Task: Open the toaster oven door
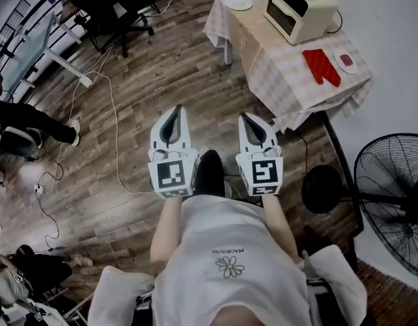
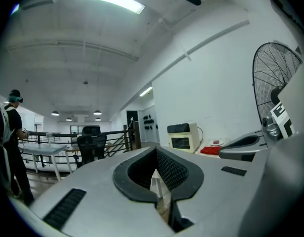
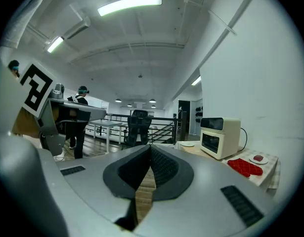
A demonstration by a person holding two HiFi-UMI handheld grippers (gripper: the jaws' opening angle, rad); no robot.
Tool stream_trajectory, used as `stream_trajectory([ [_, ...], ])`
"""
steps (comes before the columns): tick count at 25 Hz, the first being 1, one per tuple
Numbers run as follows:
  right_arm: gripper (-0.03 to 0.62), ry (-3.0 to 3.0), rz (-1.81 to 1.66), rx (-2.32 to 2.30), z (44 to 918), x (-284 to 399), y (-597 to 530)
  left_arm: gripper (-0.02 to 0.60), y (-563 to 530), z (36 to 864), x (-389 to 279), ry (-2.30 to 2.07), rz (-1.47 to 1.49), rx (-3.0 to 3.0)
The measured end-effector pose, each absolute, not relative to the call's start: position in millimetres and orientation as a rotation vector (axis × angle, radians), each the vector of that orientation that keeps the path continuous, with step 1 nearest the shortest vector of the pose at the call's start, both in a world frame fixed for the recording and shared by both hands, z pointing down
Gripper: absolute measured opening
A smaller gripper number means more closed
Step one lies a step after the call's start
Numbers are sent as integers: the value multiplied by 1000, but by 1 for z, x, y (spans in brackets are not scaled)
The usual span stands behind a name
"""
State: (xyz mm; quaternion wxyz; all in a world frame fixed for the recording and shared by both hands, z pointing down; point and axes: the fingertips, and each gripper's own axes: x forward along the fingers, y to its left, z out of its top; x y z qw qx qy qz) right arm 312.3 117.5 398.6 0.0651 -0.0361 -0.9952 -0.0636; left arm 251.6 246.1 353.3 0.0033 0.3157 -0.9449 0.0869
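well, left claw [image 1: 174, 111] and right claw [image 1: 249, 117] both clenched, empty
toaster oven [image 1: 298, 7] door closed on the desk [image 1: 282, 75], well apart

Floor [image 1: 127, 94]: wood planks, grained, low sheen.
Table cover [image 1: 290, 80]: checked cloth, matt, soft folds at edges.
Toaster oven [image 1: 298, 7]: cream casing, smooth, satin; door [image 1: 280, 17] dark glossy glass.
Mitt [image 1: 321, 66]: red quilted cloth.
Left gripper [image 1: 173, 114], right gripper [image 1: 253, 119]: grey plastic shells, matt, smooth; pads [image 2: 171, 171] black, rough mesh texture.
Fan [image 1: 392, 195], right: black metal wire grille.
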Motion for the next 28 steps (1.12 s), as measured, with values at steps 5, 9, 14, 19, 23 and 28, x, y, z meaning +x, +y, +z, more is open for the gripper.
stream_trajectory([
  [5,9,-3017,-251,-80,397,299,102,17,231,348,231,-2987,257,1029],
  [9,9,-3033,-288,-70,394,277,91,17,219,354,208,-2989,209,1065],
  [14,9,-3042,-290,-11,390,239,77,17,204,361,166,-2982,180,1115],
  [19,9,-3010,-294,3,400,186,69,17,189,367,108,-2957,138,1151],
  [23,9,-3007,-275,20,399,128,62,17,174,371,48,-2929,136,1189],
  [28,9,-2994,-265,66,391,42,46,17,153,362,-41,-2919,127,1232],
])
